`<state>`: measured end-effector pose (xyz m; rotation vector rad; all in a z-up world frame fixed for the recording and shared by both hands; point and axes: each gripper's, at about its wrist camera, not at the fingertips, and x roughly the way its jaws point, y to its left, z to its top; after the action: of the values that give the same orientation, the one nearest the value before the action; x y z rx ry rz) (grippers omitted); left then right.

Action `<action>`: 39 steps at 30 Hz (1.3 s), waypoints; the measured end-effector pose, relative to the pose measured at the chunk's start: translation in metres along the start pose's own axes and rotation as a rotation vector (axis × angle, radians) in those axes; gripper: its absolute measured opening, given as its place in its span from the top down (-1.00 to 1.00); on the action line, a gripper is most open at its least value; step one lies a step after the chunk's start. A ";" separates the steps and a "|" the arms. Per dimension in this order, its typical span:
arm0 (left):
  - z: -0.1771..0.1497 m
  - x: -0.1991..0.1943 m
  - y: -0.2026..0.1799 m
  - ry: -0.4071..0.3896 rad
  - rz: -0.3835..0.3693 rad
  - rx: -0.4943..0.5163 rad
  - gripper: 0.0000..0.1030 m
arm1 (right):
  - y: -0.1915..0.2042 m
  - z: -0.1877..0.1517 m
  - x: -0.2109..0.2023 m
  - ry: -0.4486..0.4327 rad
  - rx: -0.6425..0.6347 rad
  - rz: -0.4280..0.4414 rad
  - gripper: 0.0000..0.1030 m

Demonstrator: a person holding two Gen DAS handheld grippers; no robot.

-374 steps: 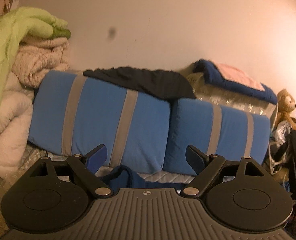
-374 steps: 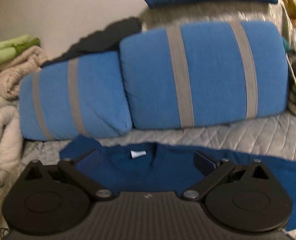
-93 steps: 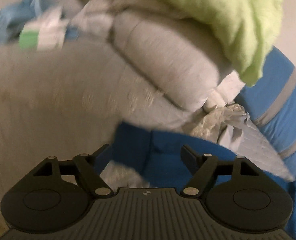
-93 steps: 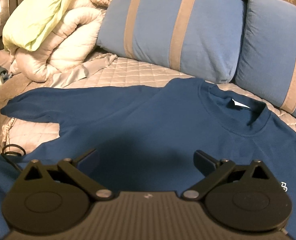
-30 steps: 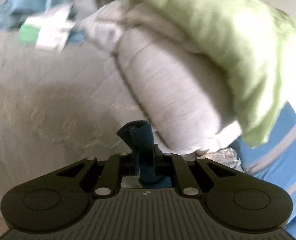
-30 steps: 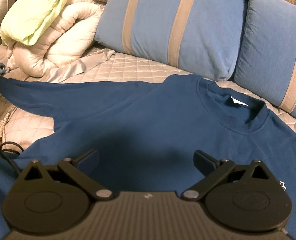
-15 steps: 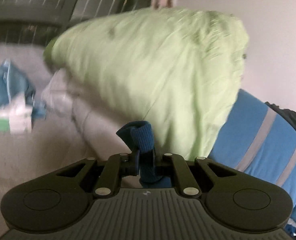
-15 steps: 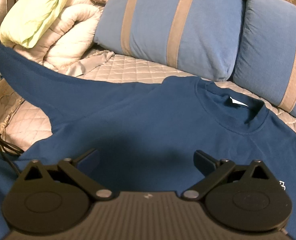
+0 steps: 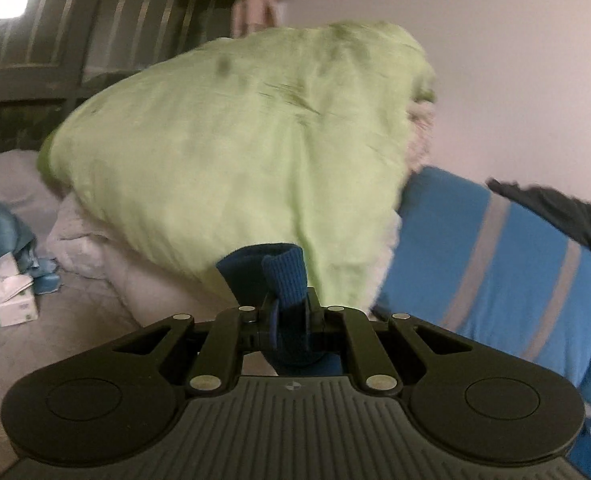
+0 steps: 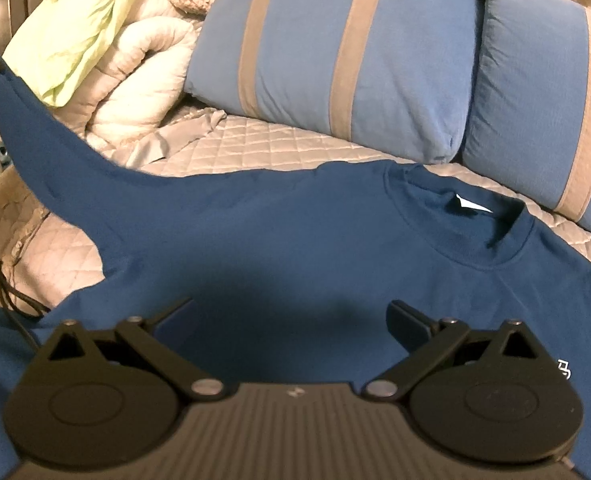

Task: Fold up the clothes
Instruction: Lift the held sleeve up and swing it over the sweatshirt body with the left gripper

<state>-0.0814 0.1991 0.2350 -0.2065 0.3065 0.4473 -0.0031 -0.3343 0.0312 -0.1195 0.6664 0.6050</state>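
Note:
A dark blue sweatshirt [image 10: 315, 240] lies face up on the quilted bed, collar and white label toward the pillows. Its left sleeve [image 10: 35, 120] is stretched up and off the bed toward the far left edge of the right wrist view. My left gripper [image 9: 289, 316] is shut on the ribbed cuff [image 9: 283, 276] of that sleeve, which sticks up between the fingers. My right gripper [image 10: 291, 316] hangs open just above the sweatshirt's chest, with nothing between its fingers.
Two blue pillows with grey stripes [image 10: 335, 52] lean along the back. A pile of white quilts [image 10: 143, 80] under a pale green blanket [image 9: 247, 148] sits at the left. A tissue box [image 9: 3, 308] and a black cable [image 10: 3, 284] lie on the bed's left side.
The left gripper rose with the cuff and rolled, so the view swung from the bed surface up to the green blanket and wall. The sleeve lifted off the bed. The right gripper stayed still.

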 end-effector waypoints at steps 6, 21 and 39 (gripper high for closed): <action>-0.009 -0.001 -0.046 0.003 -0.055 0.107 0.77 | -0.001 0.001 0.000 -0.001 0.006 0.005 -1.00; -0.012 -0.014 -0.172 -0.002 -0.252 0.281 0.77 | -0.004 0.000 0.000 -0.003 0.027 0.009 -1.00; -0.056 -0.031 -0.284 0.048 -0.488 0.478 0.77 | -0.006 0.001 -0.002 -0.011 0.039 0.006 -1.00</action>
<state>0.0068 -0.0781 0.2301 0.1757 0.3875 -0.1193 -0.0003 -0.3402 0.0322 -0.0780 0.6673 0.5979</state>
